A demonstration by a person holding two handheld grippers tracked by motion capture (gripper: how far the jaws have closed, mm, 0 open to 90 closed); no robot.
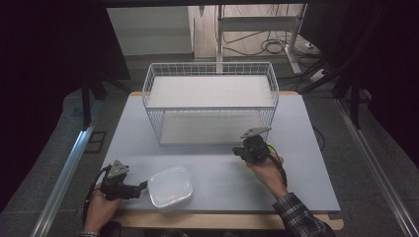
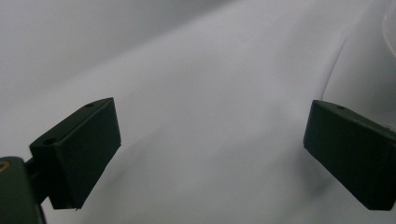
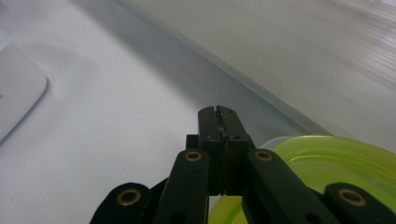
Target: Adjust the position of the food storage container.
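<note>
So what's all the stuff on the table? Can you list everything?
table: one, pale grey top, wooden edge, in the middle
wire basket: one, white, at the far middle of the table
plastic container: one, clear with a lid, near edge, beside the left gripper
round thing: one, yellow-green, under the right gripper; whether it is gripped can't be told
left gripper: one, black, jaws open
right gripper: one, black, jaws shut

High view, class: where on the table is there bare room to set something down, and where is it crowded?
Free: the table right of the right gripper, and the strip between the wire basket and the clear container. Crowded: the near-left corner, where the left gripper meets the container.
</note>
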